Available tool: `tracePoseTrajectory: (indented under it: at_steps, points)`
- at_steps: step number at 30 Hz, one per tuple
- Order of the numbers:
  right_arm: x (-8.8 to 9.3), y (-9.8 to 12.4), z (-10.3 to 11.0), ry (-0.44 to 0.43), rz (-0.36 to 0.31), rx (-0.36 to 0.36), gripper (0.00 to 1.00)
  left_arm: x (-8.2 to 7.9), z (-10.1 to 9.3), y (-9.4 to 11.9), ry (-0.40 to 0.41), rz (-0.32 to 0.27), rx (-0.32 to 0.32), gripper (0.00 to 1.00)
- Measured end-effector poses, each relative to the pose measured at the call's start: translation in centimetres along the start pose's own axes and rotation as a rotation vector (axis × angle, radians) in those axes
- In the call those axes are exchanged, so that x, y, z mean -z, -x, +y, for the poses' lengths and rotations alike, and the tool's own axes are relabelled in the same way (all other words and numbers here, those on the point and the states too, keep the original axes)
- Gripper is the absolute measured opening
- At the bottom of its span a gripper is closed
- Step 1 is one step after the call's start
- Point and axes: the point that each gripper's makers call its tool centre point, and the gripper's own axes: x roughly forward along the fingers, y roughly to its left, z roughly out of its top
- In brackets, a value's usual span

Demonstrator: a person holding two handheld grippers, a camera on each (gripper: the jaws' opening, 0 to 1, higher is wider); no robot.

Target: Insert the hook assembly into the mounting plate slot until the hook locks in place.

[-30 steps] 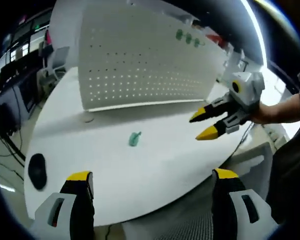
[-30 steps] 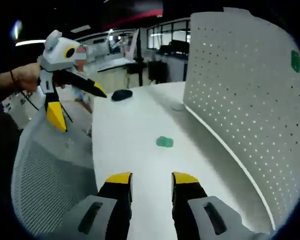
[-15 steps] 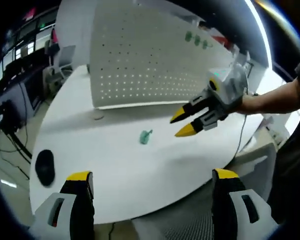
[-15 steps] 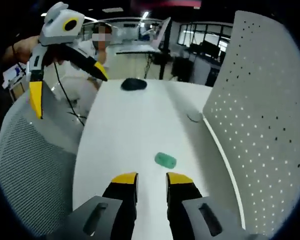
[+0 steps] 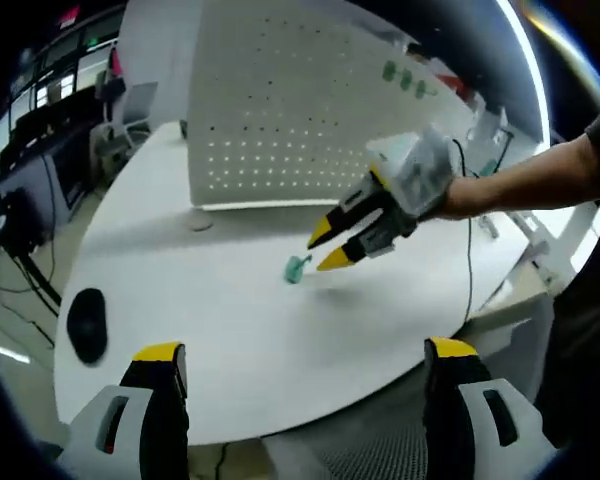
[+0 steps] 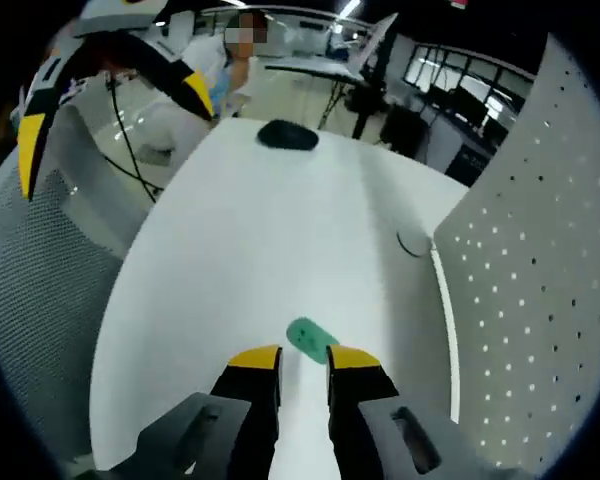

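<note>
Broadly, resting across both views: a white round table [image 5: 230,340], carrying an upright white perforated mounting plate [image 5: 300,100] along its far side, with three green hooks [image 5: 404,78] already hanging near the plate's top edge. Lying flat on the bare tabletop, well short of the plate: the small green hook assembly [image 6: 308,337], rounded and stubby, long axis running slantwise across the right gripper view. Sitting directly ahead of the right gripper [image 6: 302,357], almost touching the yellow tips, jaws parted narrowly and holding nothing. Seen from the left gripper view, pointing down at the piece from just beside. Hanging well back over the table edge: the left gripper [image 5: 305,352], jaws spread wide, empty, clearly the farther one. Likely calling for a short forward reach and a pinch.
</note>
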Motion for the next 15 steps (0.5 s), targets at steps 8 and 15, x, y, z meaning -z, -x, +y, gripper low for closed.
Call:
tracePoseTrajectory:
  at_steps: [8,15]
  points:
    - [0.1,-1.5,-0.2,0.157,0.045,-0.026,0.11,-0.2,0.2,-0.3,0.008,0.004,0.000,1.00]
    - [0.2,-2.1,-0.6,0.287,0.062,-0.039,0.02,-0.5,0.6,-0.4,0.014,0.002,0.000,1.00]
